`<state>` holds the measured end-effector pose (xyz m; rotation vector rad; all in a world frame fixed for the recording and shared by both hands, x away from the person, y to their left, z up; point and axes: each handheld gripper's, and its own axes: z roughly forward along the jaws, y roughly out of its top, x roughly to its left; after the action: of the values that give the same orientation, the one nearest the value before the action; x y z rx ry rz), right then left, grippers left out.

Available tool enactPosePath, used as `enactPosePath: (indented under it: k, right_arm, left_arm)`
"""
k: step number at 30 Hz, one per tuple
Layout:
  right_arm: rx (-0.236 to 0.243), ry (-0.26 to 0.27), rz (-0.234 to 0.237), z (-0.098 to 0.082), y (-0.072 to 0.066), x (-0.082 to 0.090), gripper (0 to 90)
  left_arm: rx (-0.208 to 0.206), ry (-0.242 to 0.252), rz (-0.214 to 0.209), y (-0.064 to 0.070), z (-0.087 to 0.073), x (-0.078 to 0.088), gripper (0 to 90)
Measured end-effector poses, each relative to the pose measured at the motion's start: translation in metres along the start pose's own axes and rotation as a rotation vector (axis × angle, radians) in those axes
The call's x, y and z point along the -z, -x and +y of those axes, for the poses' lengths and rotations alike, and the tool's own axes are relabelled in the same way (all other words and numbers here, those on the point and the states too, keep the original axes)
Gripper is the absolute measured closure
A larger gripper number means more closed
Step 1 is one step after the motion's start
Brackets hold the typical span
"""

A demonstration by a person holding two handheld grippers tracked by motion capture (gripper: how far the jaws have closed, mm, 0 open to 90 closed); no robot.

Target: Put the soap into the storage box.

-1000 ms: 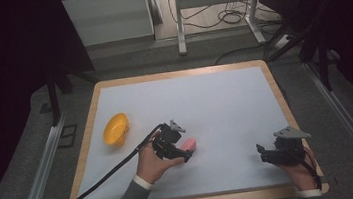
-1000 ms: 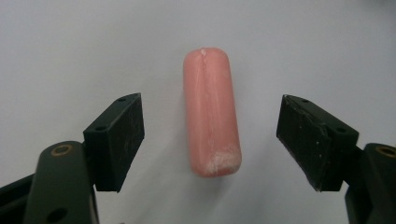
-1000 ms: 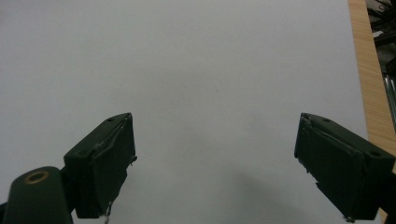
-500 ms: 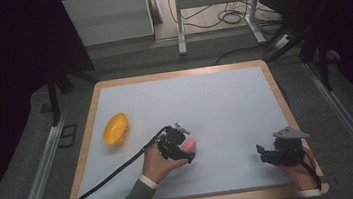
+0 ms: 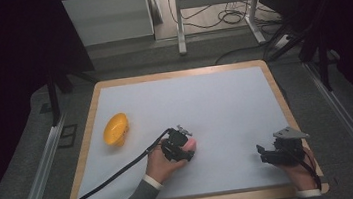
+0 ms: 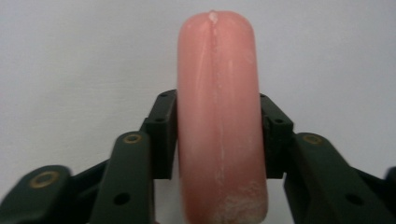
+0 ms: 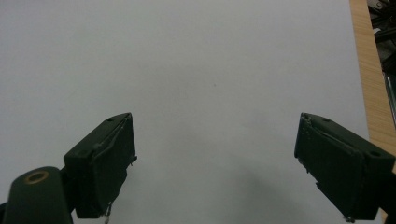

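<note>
Since the earlier frames, the left gripper [image 5: 184,148] has been lowered onto the pink sausage [image 5: 190,143], and its jaws have just been closing; they are now pressed against both sides of the sausage [image 6: 219,121], which is pinched between them. In the earlier high view the sausage lay uncovered just beside the gripper; now most of it is hidden under the gripper, with a pink end seen past the jaws. The sausage itself has hardly been shifted on the white table [image 5: 215,100]. The yellow bowl [image 5: 116,129] has been left where it was, tipped on its side, well to the left of the sausage and a little farther from the person. The right gripper [image 5: 266,153] has been kept in place.

The left hand [image 5: 161,164] is wrapped around its gripper from behind, the forearm being brought in from the bottom edge and angled up to the right toward the sausage. The right gripper is held low, well to the right of the sausage, near the table's wooden edge, pointed left; its jaws are spread wide over bare table [image 7: 210,93], with nothing between them.
</note>
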<state>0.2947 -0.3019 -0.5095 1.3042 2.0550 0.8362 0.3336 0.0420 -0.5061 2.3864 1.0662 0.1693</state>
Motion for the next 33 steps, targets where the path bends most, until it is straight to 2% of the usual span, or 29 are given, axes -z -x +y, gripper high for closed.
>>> enactPosePath:
  k: [4,9,12,25,28,29,33]
  right_arm:
    - [0.0,0.0,-0.001,0.0,0.0,0.0,12.1]
    - [0.0,0.002,-0.003,0.0,0.0,0.001,12.1]
    - [-0.001,0.003,-0.004,0.0,0.001,0.001,12.1]
    - [0.0,-0.001,-0.005,-0.001,0.001,0.0,12.1]
    - [0.0,-0.001,-0.006,-0.001,0.001,0.0,12.1]
    - [0.001,-0.003,-0.006,-0.001,0.001,0.0,12.1]
    - [0.001,-0.003,-0.006,-0.001,0.002,0.0,12.1]
  left_arm:
    - [0.001,0.006,0.004,0.0,0.0,0.0,59.6]
    - [-0.01,0.029,-0.024,0.002,-0.001,0.0,59.8]
    - [-0.012,0.036,-0.026,0.003,-0.001,0.001,59.9]
    - [-0.031,0.089,-0.041,0.001,-0.002,0.019,59.9]
    - [-0.019,0.109,-0.052,-0.002,-0.003,0.022,59.9]
    - [-0.009,0.13,-0.05,-0.004,-0.004,0.026,59.9]
    - [0.001,0.151,-0.038,-0.009,-0.007,0.032,59.9]
